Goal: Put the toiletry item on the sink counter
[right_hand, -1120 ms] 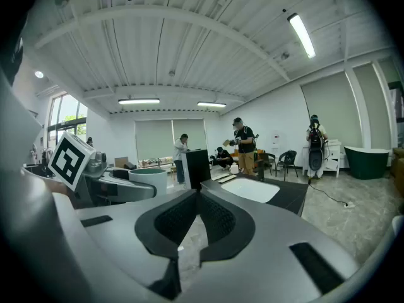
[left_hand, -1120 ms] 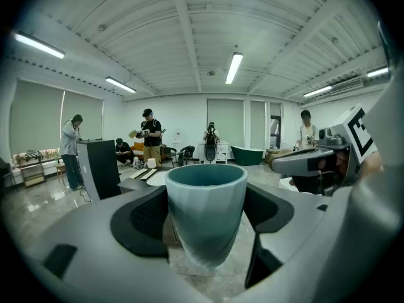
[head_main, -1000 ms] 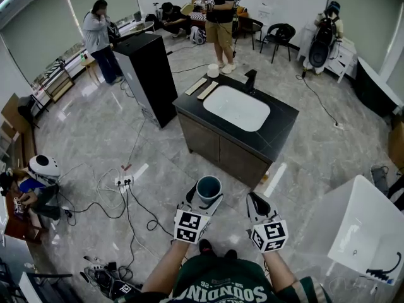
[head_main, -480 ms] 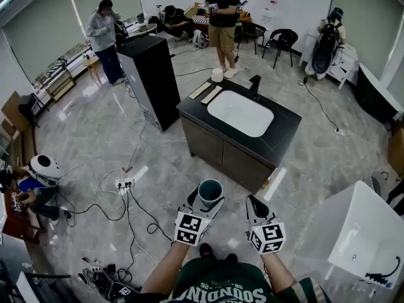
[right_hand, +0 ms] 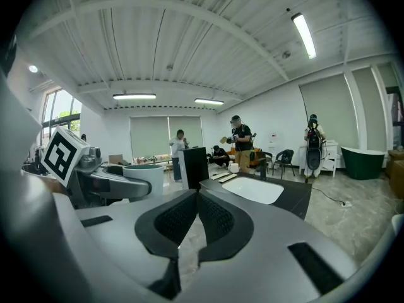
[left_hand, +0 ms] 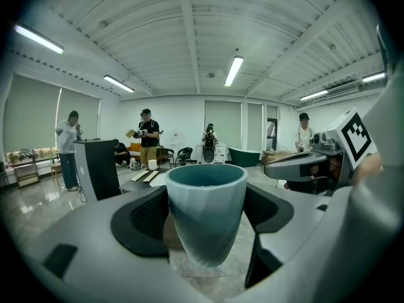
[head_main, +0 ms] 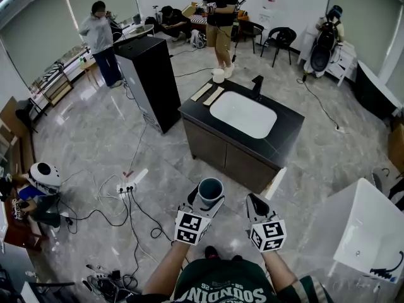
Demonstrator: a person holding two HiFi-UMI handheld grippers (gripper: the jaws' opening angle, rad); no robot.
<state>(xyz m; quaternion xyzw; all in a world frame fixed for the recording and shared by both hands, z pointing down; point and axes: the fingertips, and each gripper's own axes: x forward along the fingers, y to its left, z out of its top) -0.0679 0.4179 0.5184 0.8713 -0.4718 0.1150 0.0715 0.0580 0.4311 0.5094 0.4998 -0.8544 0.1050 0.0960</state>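
Observation:
A teal faceted cup point(head_main: 209, 190) stands upright between the jaws of my left gripper point(head_main: 205, 199), which is shut on it; the left gripper view shows the cup point(left_hand: 206, 210) gripped by both black pads. My right gripper point(head_main: 255, 204) hangs beside it, jaws shut with nothing between them point(right_hand: 197, 223). Ahead stands the dark sink counter point(head_main: 283, 136) with its white basin point(head_main: 243, 114) and black faucet point(head_main: 256, 85). Both grippers are held over the floor, short of the counter's front.
Two flat pale strips point(head_main: 207, 94) and a white roll point(head_main: 218, 75) lie on the counter's far left end. A tall black cabinet point(head_main: 147, 81) stands left of it. Cables and a power strip point(head_main: 126, 185) lie on the floor. A white bathtub point(head_main: 366, 232) is at right. People stand behind.
The view has shifted slightly: the sink counter sits a little further right and lower in the head view. The left gripper still holds the cup; the person at the far left has moved.

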